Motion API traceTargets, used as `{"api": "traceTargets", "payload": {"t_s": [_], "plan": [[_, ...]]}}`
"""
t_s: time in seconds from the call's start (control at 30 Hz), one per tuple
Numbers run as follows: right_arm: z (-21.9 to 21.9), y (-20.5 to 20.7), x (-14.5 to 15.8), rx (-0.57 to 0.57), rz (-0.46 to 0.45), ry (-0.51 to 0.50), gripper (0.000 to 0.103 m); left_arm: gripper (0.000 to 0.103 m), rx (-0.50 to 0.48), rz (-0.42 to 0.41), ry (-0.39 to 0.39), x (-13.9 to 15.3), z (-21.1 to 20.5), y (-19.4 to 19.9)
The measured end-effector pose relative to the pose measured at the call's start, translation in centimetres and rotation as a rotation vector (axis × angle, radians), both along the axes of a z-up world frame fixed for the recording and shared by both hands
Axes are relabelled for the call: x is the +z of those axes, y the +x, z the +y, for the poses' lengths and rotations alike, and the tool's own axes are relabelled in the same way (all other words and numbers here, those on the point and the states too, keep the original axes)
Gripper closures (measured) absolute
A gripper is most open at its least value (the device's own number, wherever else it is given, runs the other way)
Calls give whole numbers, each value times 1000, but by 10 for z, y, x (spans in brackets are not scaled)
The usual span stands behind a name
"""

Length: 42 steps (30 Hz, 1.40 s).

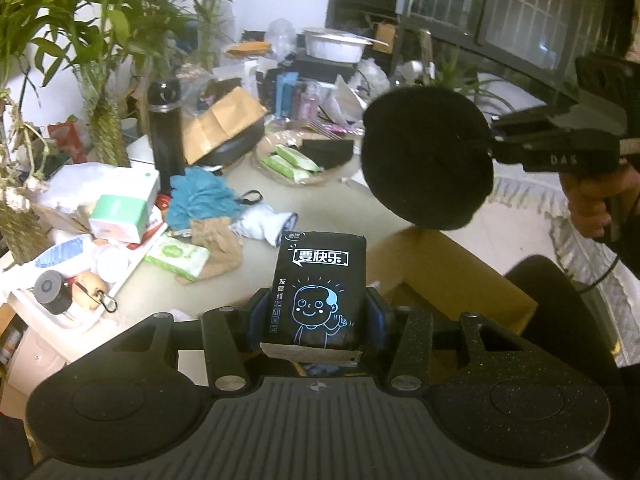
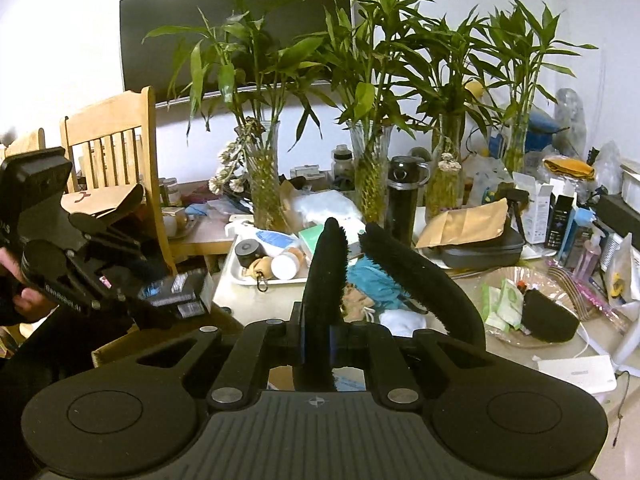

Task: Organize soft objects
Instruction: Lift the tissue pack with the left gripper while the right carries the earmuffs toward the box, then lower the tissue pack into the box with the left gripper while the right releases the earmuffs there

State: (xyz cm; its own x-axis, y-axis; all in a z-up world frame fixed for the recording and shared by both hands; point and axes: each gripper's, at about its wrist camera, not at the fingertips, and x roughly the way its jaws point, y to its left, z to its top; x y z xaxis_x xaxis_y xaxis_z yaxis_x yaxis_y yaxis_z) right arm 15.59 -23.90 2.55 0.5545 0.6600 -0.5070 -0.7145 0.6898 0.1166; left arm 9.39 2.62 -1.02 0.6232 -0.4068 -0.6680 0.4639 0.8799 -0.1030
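Observation:
My left gripper [image 1: 316,312] is shut on a black tissue pack [image 1: 320,288] with a blue cartoon face, held upright above an open cardboard box [image 1: 452,276]. It also shows in the right wrist view [image 2: 176,292]. My right gripper [image 2: 320,336] is shut on a pair of round black pads [image 2: 326,276]; they show as black discs in the left wrist view [image 1: 428,156], held in the air over the box. On the table lie a teal cloth [image 1: 202,196], a white sock [image 1: 264,222] and a green wipes pack [image 1: 178,256].
A woven basket [image 1: 280,172] holds green wipes packs and a black pad. A black flask [image 1: 164,132], vases of bamboo [image 2: 264,184], a tray [image 2: 256,276] of small items, boxes and a wooden chair [image 2: 112,140] crowd the table area.

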Motion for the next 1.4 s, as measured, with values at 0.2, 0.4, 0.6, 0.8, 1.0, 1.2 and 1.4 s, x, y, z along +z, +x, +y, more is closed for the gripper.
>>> {"api": "traceTargets", "payload": {"t_s": [0.2,0.4,0.6,0.8,1.0,1.2,1.4], "plan": [[0,-16,4,13,2,16,90,28,-26,35,21,-9,-11,-2],[3,-36,0,41,6,6,90,24,13,23,4,-14,-3,-16],[3,-43,-5,46,29,24,90,24,85,7,-55,-10,15,-34],[9,-47,-5,66,41,27,90,24,131,-31,-56,-4,23,-49],[24,-51,2,116,31,31,89,24,129,-46,-38,-4,25,-55],[40,-49,-27,144,109,-75,37,24,139,-58,-38,-5,27,-57],[41,-62,-43,144,118,-107,7,24,133,-62,-74,-6,30,-58]]}}
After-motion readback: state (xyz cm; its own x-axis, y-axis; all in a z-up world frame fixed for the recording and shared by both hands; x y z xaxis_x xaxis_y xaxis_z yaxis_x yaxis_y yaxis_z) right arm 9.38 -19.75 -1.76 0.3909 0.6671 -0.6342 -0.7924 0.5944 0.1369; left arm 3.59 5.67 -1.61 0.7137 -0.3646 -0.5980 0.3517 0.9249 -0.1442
